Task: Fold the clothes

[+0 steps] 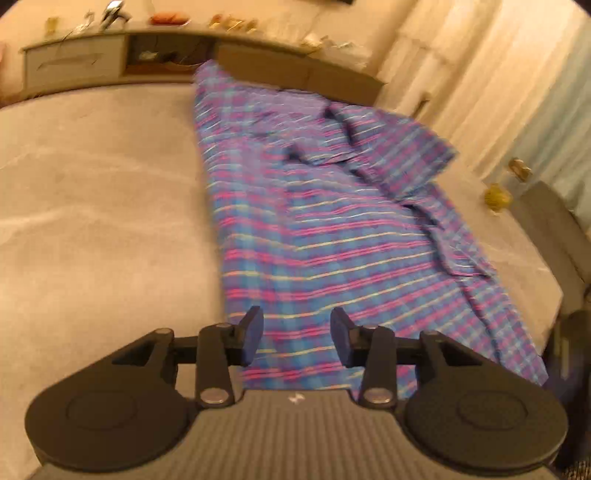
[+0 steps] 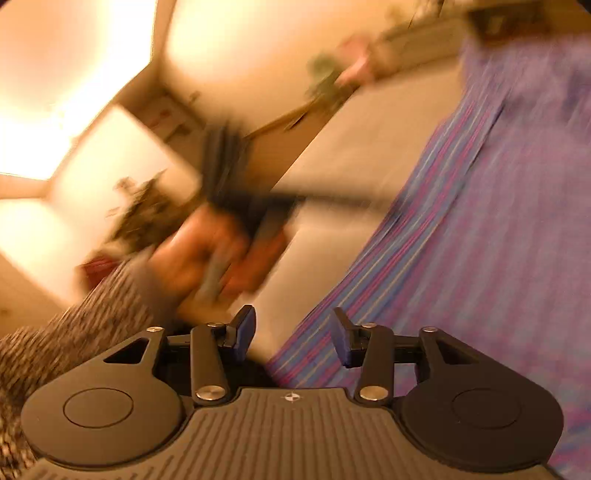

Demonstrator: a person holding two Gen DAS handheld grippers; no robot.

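The left gripper [image 1: 297, 336] has its jaws parted, nothing between the blue pads [image 1: 255, 334]; it points forward and slightly downward; the right gripper [image 2: 291, 334] likewise stands with jaws apart, its pads [image 2: 243, 332] holding nothing, and its view is tilted and smeared with blur; in that right wrist view the person's left hand [image 2: 207, 254] shows, blurred, wrapped around a dark handle; a grey knitted sleeve [image 2: 85, 321] covers the forearm behind it.

Right wrist view heavily motion-blurred: hand [image 2: 207, 254] left of plaid shirt [image 2: 480, 258] smeared, dark object in it unidentifiable. Shirt cut off by right edge. Small items on headboard shelf [image 1: 221, 35] beyond shirt [image 1: 332, 221] too small/blurry to ID.
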